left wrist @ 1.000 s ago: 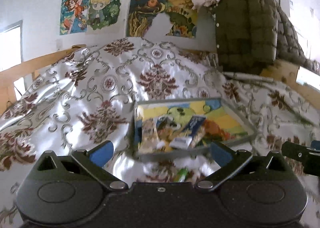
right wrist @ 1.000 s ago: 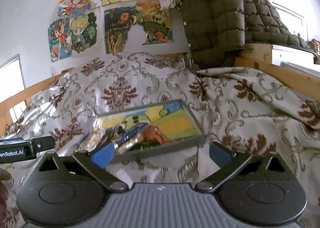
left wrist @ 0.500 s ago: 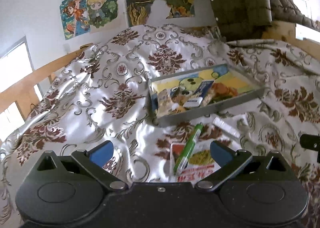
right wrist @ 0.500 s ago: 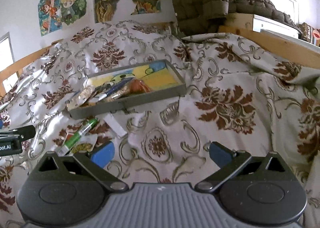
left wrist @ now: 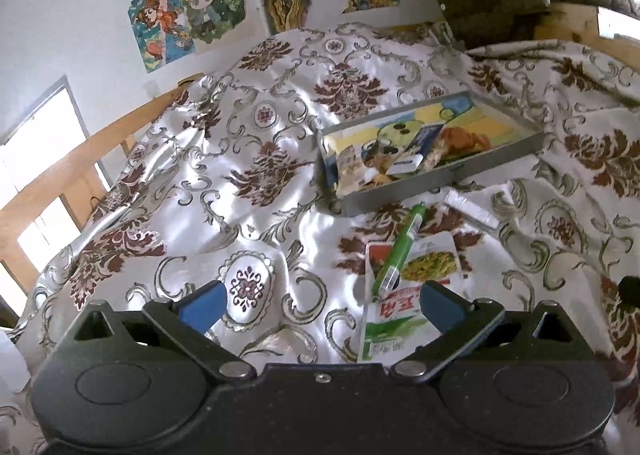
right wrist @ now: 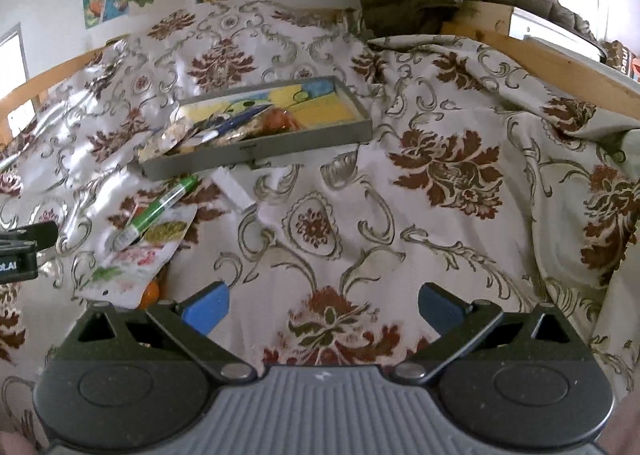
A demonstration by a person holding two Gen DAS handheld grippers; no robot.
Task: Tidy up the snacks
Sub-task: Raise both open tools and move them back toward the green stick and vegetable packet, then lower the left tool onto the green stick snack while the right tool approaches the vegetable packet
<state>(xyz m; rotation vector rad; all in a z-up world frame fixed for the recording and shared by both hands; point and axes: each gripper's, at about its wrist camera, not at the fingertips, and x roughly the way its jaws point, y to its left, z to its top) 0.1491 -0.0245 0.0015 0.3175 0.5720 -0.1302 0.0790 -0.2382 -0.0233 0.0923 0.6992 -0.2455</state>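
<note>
Snack packet (left wrist: pixel 404 295) between left claw (left wrist: pixel 320 305) tips

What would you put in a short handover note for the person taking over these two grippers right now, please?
Left gripper: open, empty, low over the bedspread.
Right gripper: open, empty, nothing between its fingers.
Tray: on the bedspread, already holding several snack packets at its left end.
Left out, in front of the tray: a green stick pack lying across a flat snack pouch, and a white stick pack beside them. Something orange peeks from under the pouch in the right view.
To do: move these into the tray.
</note>
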